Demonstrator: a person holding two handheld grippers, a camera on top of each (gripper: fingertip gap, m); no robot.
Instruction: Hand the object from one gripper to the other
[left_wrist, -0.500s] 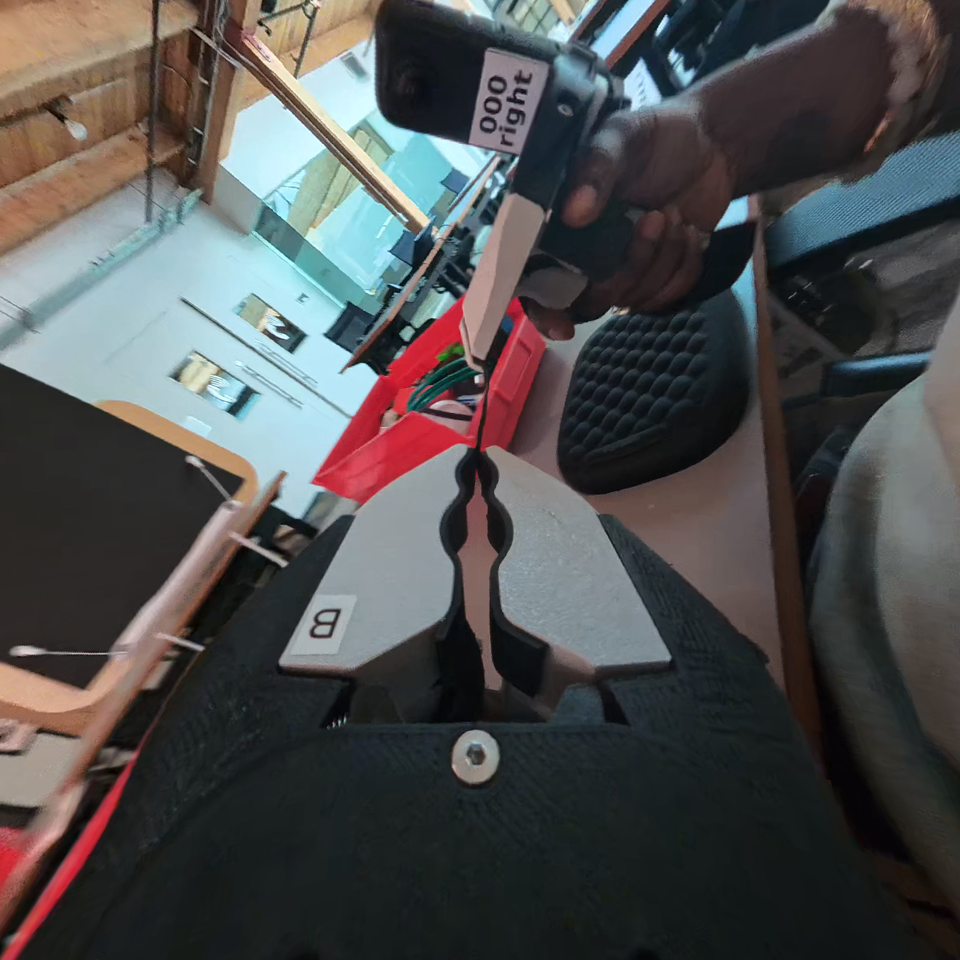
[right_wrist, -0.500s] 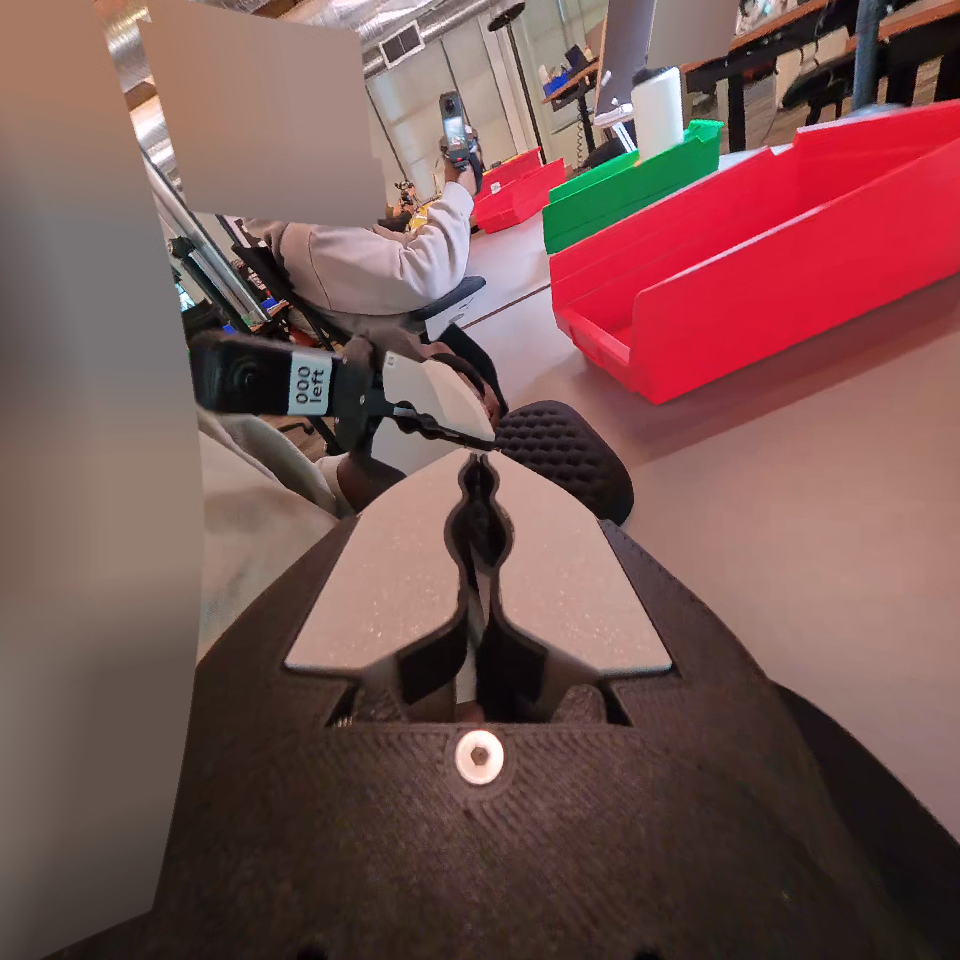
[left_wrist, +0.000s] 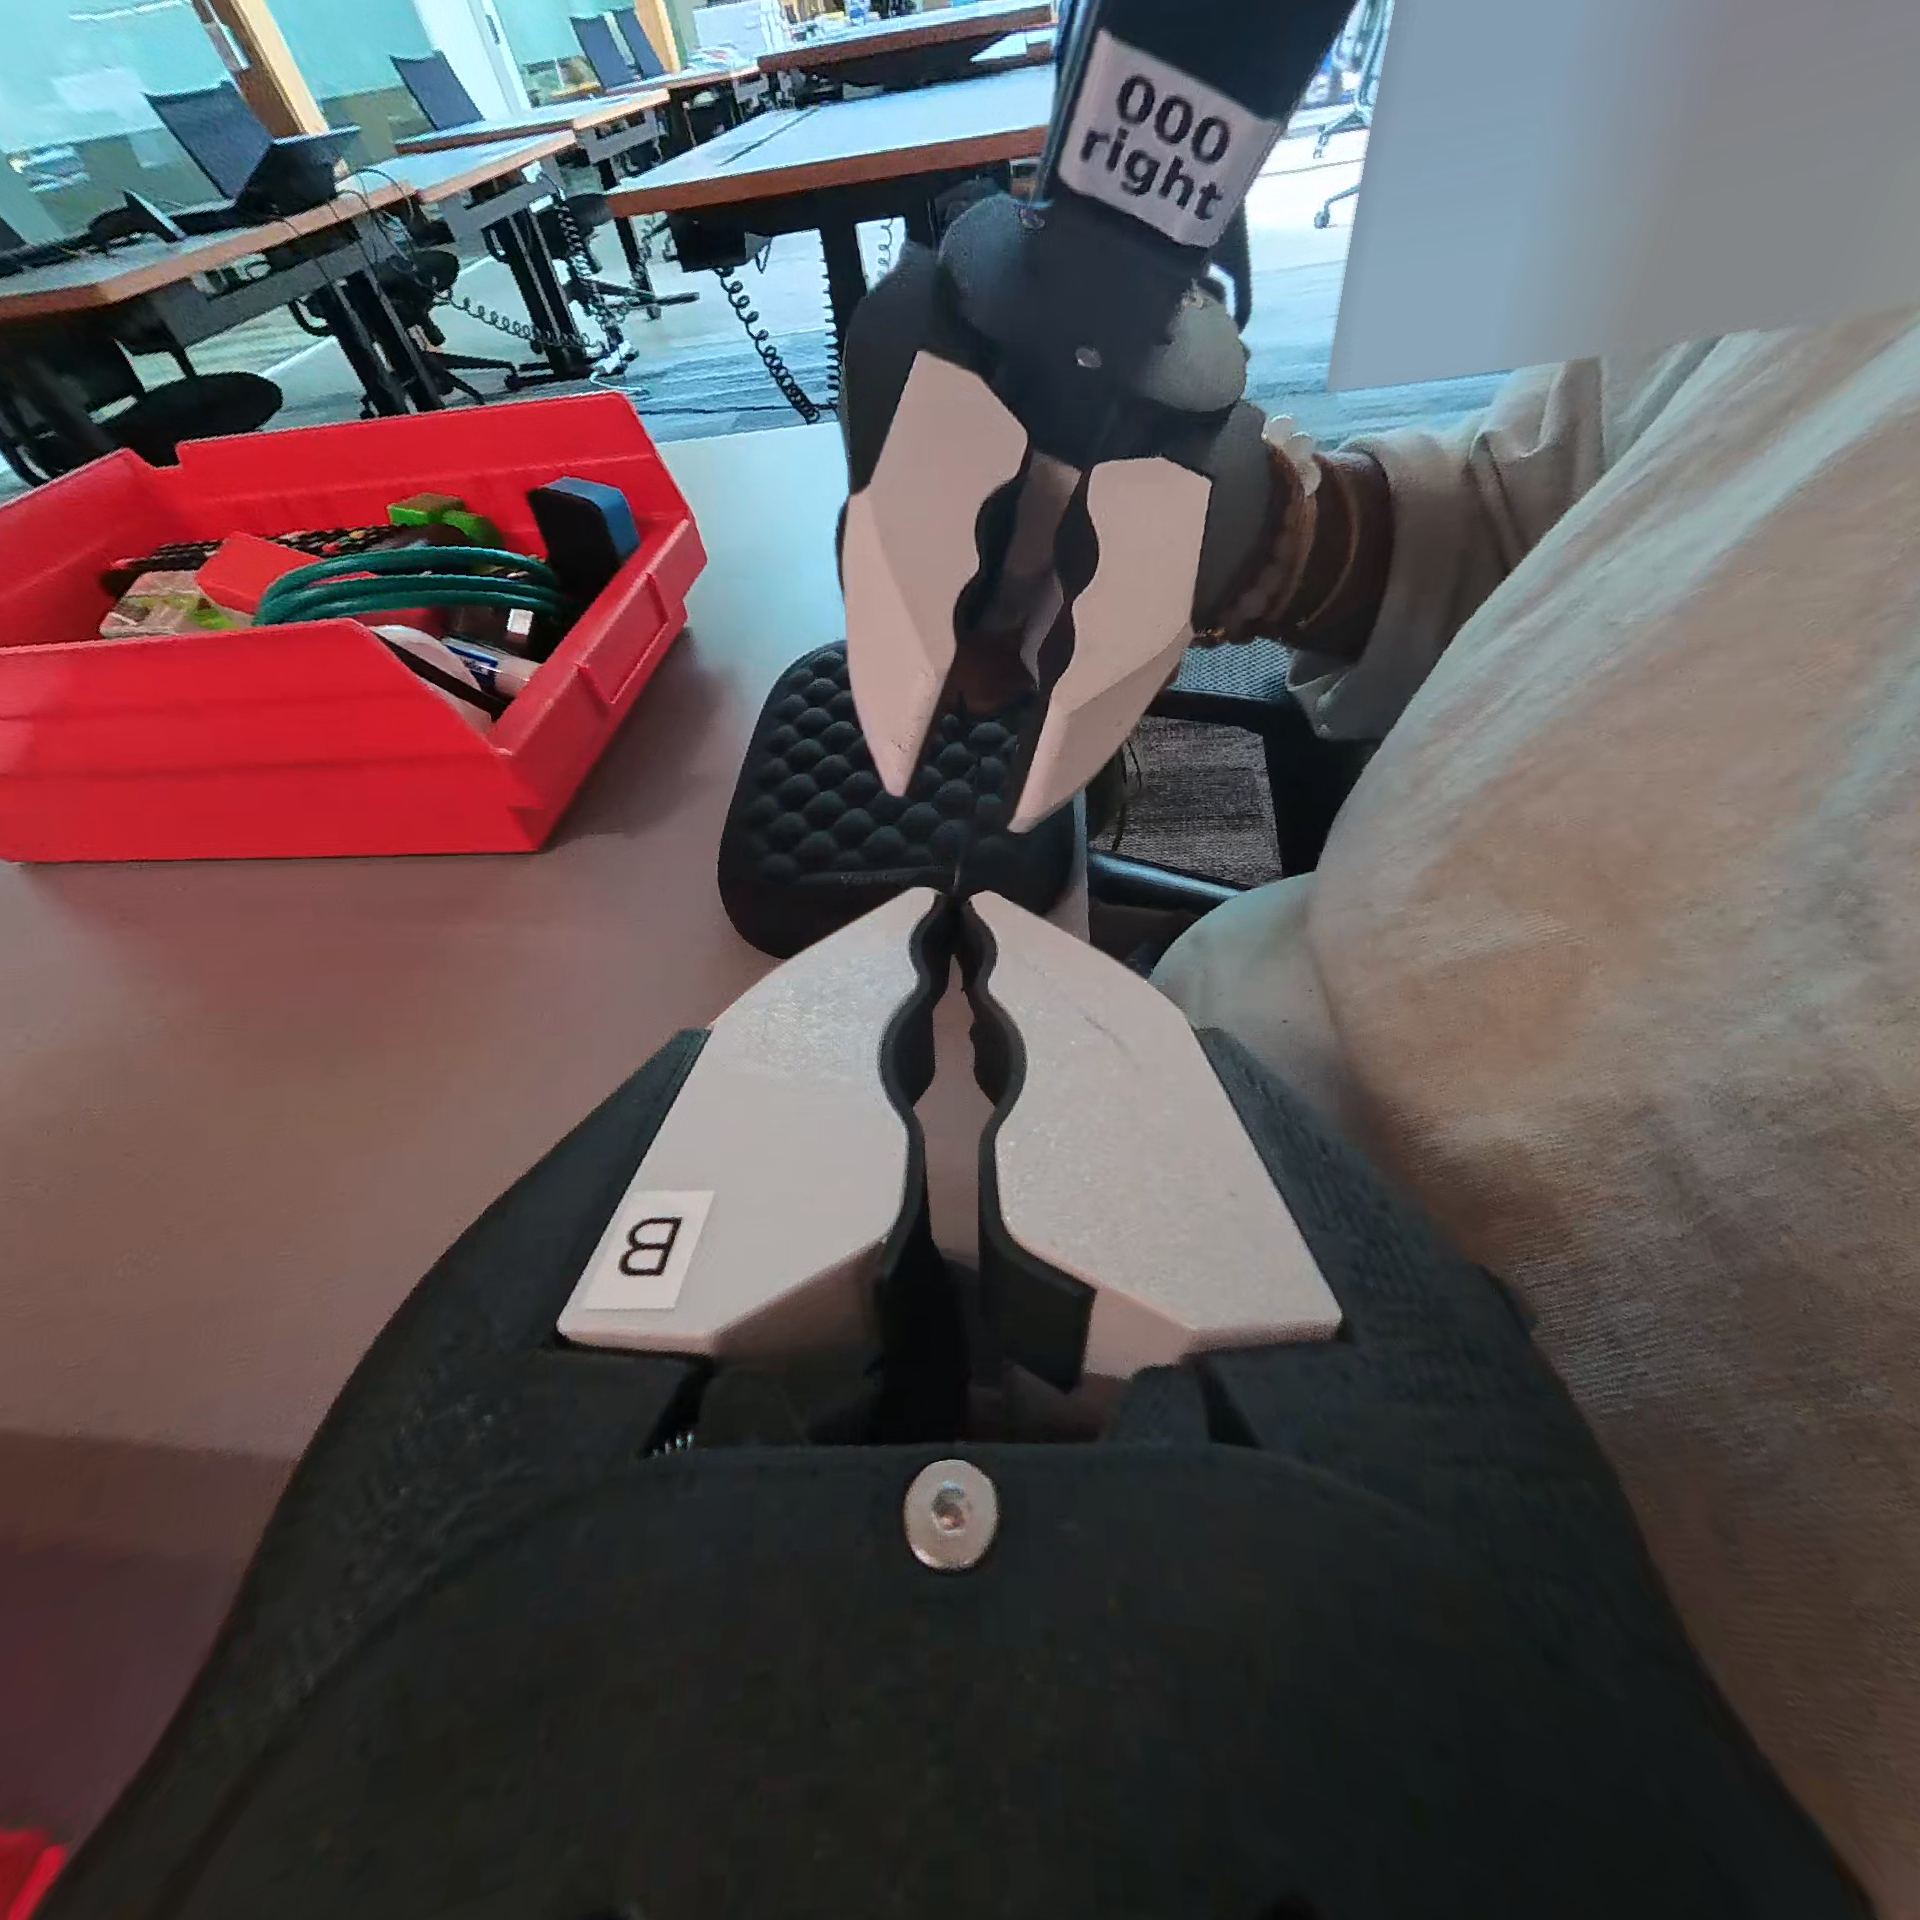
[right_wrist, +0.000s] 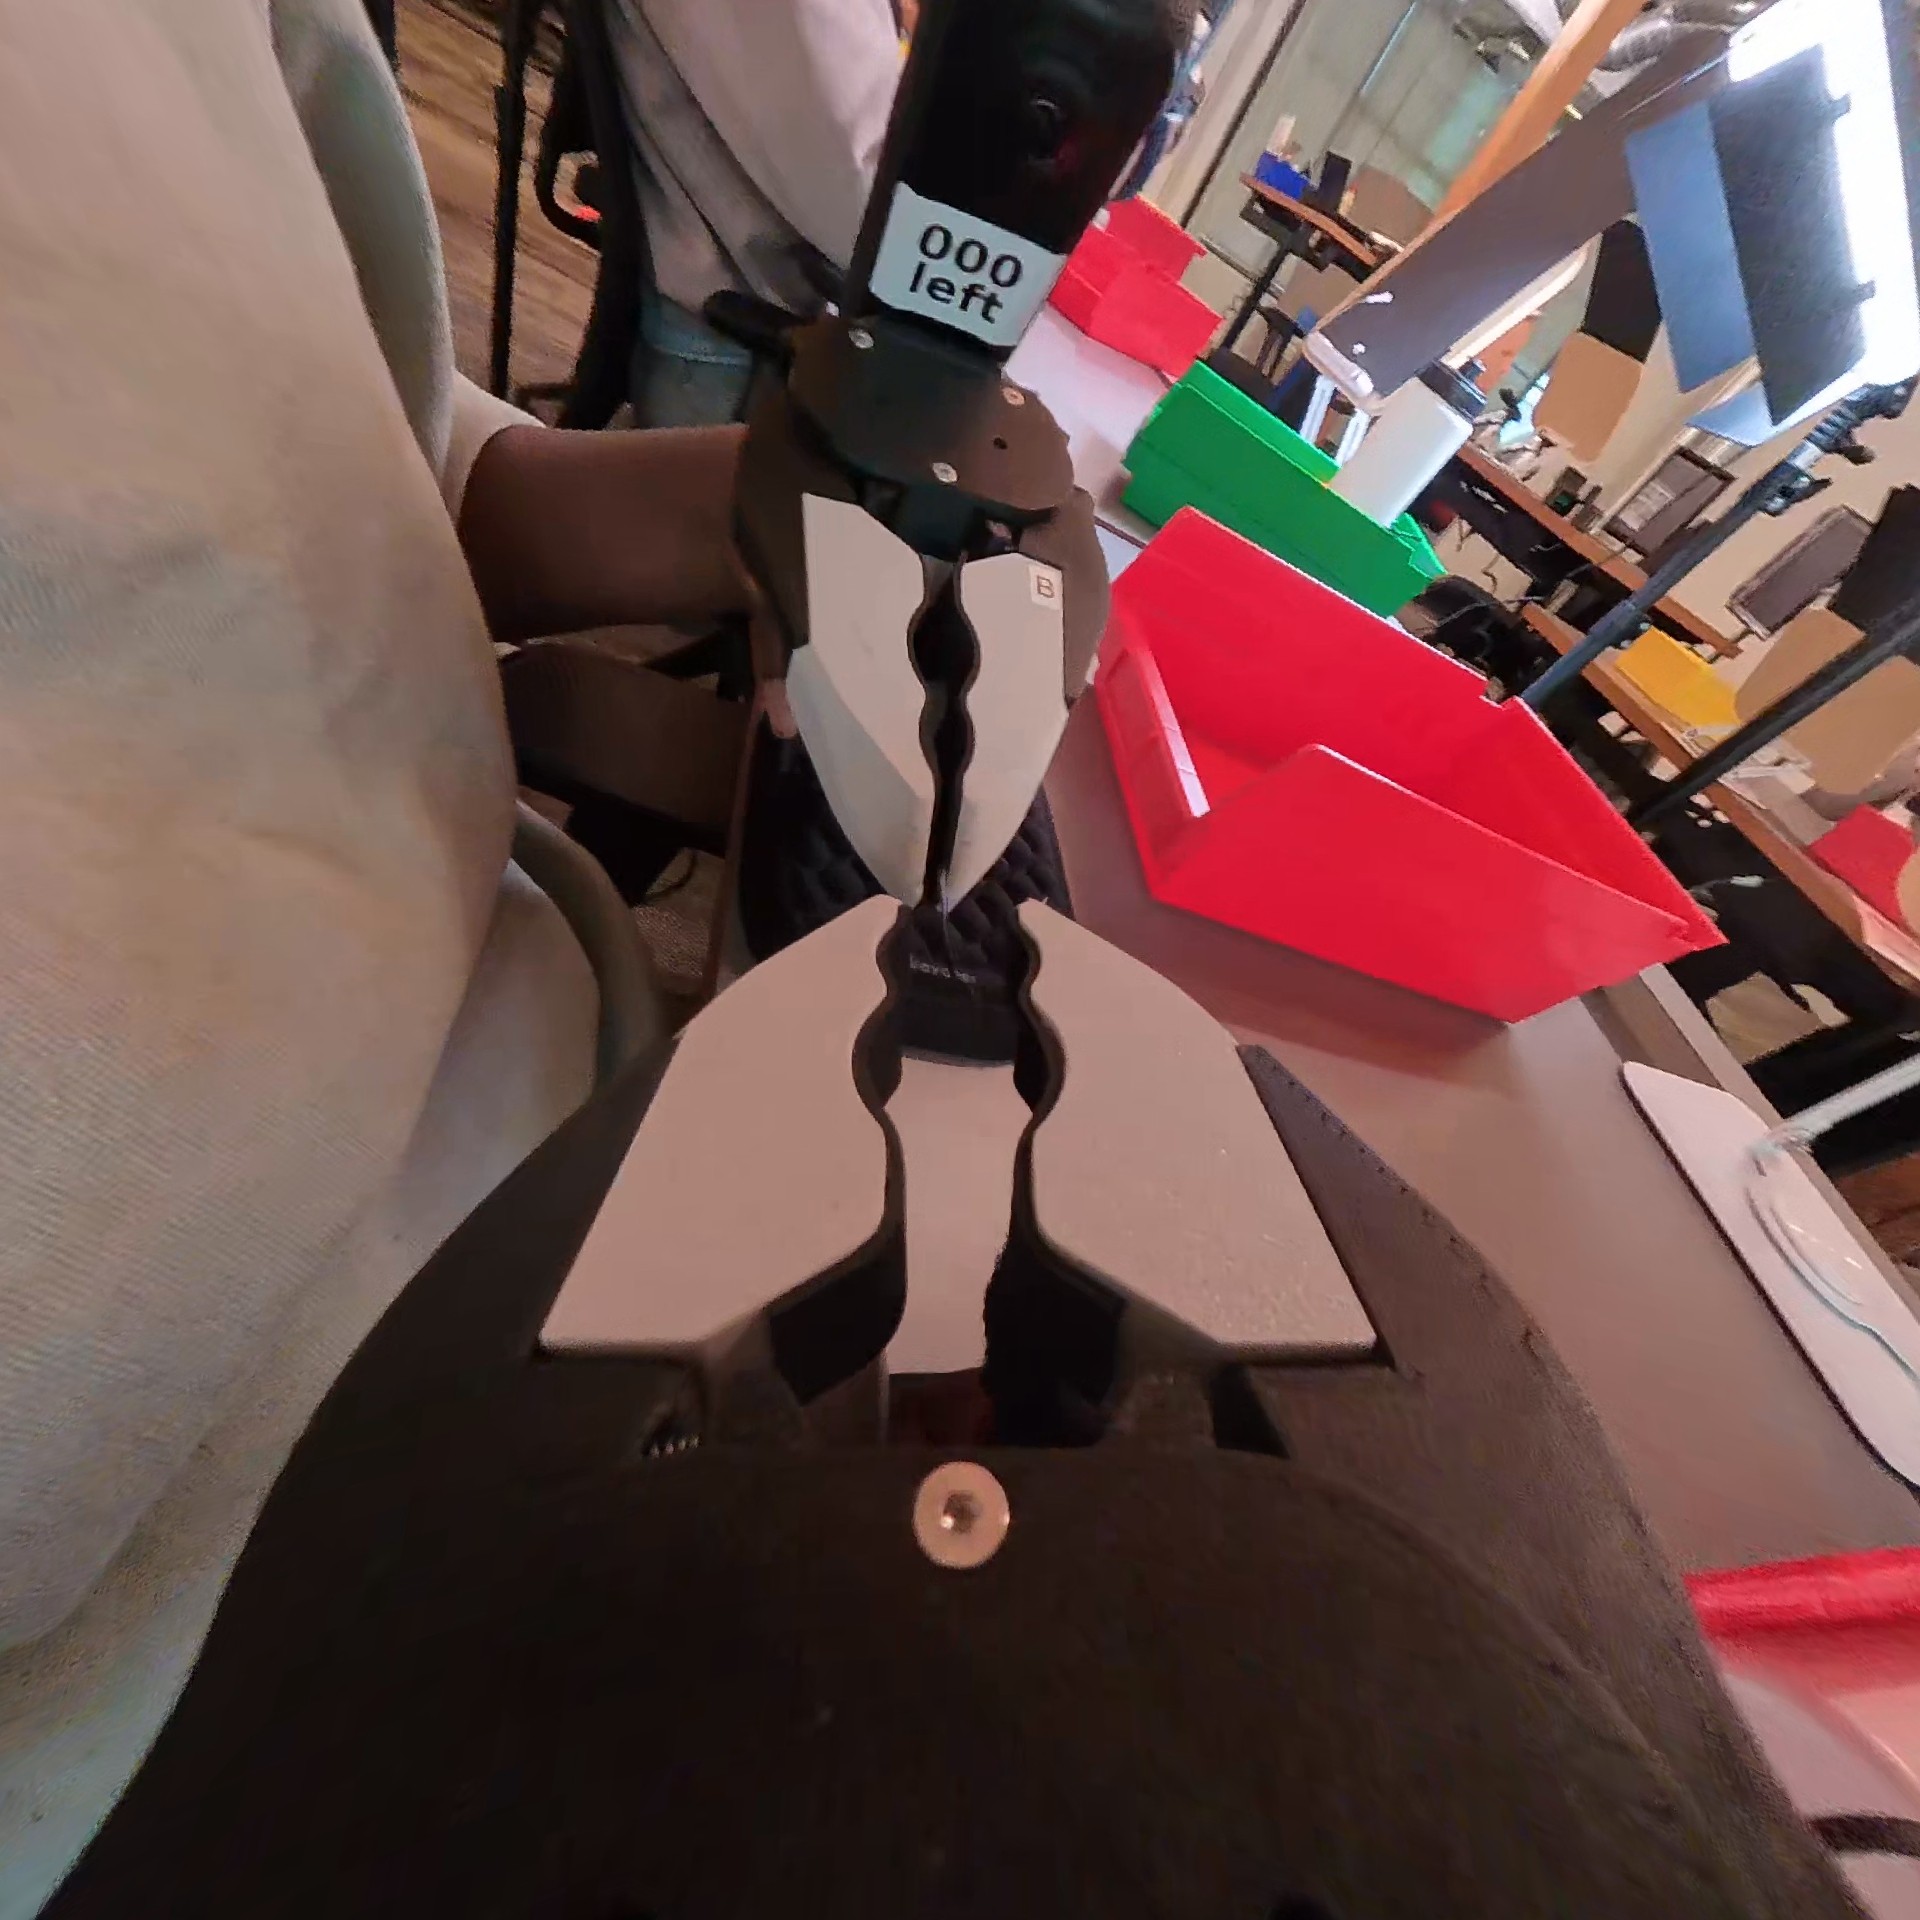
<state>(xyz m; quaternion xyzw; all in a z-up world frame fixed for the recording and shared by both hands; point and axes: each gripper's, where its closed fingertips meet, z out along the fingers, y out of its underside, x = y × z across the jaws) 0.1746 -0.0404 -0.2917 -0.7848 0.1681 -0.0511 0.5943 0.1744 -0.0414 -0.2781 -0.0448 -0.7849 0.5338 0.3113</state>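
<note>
Thin black object (left_wrist: 964, 847) pinched in left tongs (left_wrist: 954, 914); right tongs (left_wrist: 961, 805) spread at twelve o'clock above the worktop (left_wrist: 312, 1039).

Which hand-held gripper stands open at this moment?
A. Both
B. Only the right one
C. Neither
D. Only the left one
B: the right hand-held gripper shows a clear gap between its fingertips, while the left hand-held gripper is closed on a thin black strip.
</note>
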